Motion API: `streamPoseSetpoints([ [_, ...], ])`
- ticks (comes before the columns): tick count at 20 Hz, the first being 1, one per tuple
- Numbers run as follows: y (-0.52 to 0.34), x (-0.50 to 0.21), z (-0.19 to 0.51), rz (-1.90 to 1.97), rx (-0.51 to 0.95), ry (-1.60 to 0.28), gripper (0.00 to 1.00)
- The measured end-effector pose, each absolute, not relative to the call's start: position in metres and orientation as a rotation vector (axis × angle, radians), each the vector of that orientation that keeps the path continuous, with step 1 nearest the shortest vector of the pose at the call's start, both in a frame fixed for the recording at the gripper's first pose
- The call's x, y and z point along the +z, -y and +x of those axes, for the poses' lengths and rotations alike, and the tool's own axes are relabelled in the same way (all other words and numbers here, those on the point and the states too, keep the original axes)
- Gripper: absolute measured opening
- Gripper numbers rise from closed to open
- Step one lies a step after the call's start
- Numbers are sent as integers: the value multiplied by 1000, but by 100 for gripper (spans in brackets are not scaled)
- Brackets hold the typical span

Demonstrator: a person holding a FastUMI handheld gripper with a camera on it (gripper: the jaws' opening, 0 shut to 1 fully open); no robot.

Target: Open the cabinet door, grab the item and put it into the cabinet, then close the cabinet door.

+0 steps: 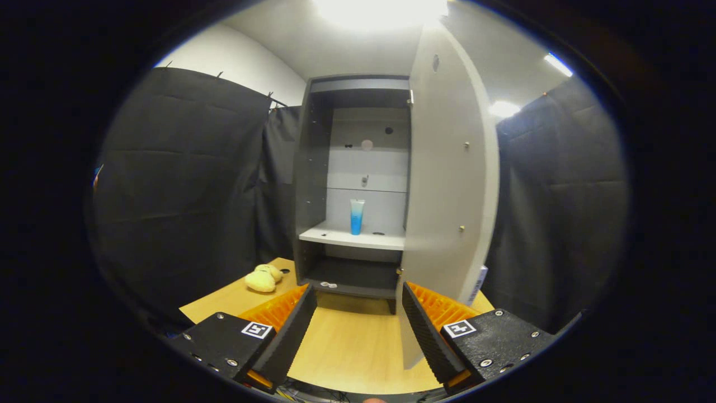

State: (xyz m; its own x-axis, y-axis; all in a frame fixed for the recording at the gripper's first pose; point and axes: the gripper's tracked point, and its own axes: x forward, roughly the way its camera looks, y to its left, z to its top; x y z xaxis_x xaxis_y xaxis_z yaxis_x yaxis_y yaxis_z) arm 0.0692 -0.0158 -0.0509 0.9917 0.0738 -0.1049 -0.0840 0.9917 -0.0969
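The gripper (358, 313) was held low over the wooden table (347, 347), and its two fingers (291, 330) were wide apart with nothing between them. Bare table top showed in the gap.

Beyond the fingers, at the far edge of the table, stood a tall dark cabinet (305, 184). Its door (447, 184) was swung open on the right side and reached toward the right finger. The inside face of the door was pale, with a few small metal studs on it.

Inside the cabinet there was a pale shelf (358, 238) about halfway up. The blue tube (357, 216) stood upright on that shelf, near the back wall and a little left of the middle. It was white at the top and blue at the bottom. A small dark spot lay on the shelf just beside it, to the right. On the dark bottom floor of the cabinet, near its front edge, lay a small pale thing that was too small to tell.

A soft yellow toy (263, 278) lay on the table near its far left corner, just beside the cabinet's left side and beyond the left finger.

Black cloth walls hung on both sides of the cabinet.
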Motion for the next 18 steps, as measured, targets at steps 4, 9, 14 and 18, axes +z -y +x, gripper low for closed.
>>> streamPoseSetpoints([
  [4, 92, -34, 58, -140, -77, -68, 95],
  [9, 196, 17, 87, -179, -317, 16, 95],
  [14, 196, 30, 113, -198, -336, 37, 92],
  [18, 176, 23, 111, -125, -349, 32, 89],
])
